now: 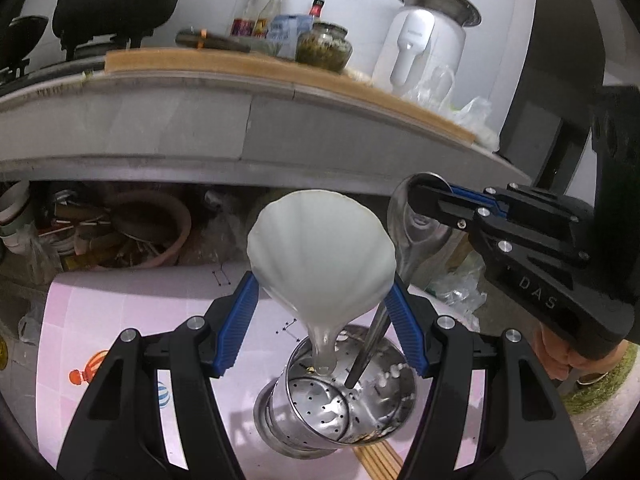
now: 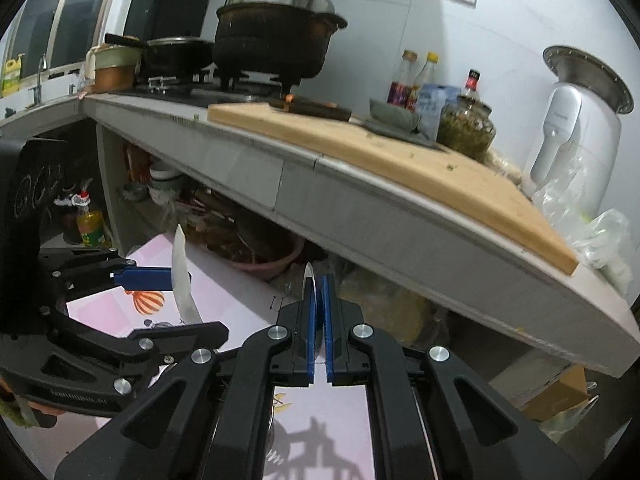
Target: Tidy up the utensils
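My left gripper (image 1: pixel 323 280) is shut on a white shell-shaped scoop (image 1: pixel 320 248); the blue pads press its two sides. The scoop's handle points down into a perforated steel utensil holder (image 1: pixel 280 420) standing on the pink table. From the right, my right gripper (image 1: pixel 420 200) is shut on a metal spoon (image 1: pixel 412 232), whose dark handle also dips into the holder. In the right wrist view the right gripper (image 2: pixel 319 284) clamps the metal spoon (image 2: pixel 309 280) edge-on, and the left gripper (image 2: pixel 200 304) with the white scoop (image 2: pixel 180 276) is at the left.
A bundle of wooden chopsticks (image 1: pixel 380 460) lies by the holder on the pink tablecloth (image 1: pixel 120 312). Close behind runs a grey counter (image 1: pixel 180 128) with a cutting board (image 2: pixel 380 160), bottles, a jar and pots. A pink basin (image 1: pixel 160 232) and clutter sit underneath.
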A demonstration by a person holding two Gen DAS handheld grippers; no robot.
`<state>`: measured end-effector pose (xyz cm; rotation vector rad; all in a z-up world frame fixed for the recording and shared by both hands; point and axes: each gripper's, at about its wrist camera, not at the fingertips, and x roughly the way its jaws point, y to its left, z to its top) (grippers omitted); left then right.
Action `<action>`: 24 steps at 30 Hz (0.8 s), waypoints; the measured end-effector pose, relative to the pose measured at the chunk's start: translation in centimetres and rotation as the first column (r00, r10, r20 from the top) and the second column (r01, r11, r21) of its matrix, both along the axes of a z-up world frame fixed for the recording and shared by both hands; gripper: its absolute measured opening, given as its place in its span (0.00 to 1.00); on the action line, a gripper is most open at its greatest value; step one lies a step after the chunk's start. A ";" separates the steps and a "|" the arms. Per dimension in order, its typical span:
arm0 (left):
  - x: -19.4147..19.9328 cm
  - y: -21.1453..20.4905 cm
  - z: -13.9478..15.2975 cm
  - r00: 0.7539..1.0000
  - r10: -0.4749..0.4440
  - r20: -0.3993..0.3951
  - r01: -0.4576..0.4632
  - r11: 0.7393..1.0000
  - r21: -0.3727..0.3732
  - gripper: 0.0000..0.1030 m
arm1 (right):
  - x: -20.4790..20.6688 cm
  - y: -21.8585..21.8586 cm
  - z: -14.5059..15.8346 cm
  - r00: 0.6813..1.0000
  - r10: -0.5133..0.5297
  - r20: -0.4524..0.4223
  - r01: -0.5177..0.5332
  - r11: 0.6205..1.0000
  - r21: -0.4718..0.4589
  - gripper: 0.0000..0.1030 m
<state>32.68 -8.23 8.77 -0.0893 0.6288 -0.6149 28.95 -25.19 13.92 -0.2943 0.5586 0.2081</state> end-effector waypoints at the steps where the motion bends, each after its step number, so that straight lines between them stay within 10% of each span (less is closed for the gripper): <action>1: 0.2 -0.1 -0.4 1.000 -0.001 -0.002 0.001 1.000 0.005 0.59 | 0.2 0.0 -0.3 1.000 -0.001 -0.006 0.001 1.000 0.004 0.04; 24: -1.2 -0.9 -3.9 0.999 -0.034 0.018 0.034 0.998 0.044 0.60 | -0.2 1.3 -4.6 0.998 0.013 -0.057 -0.012 1.000 0.021 0.04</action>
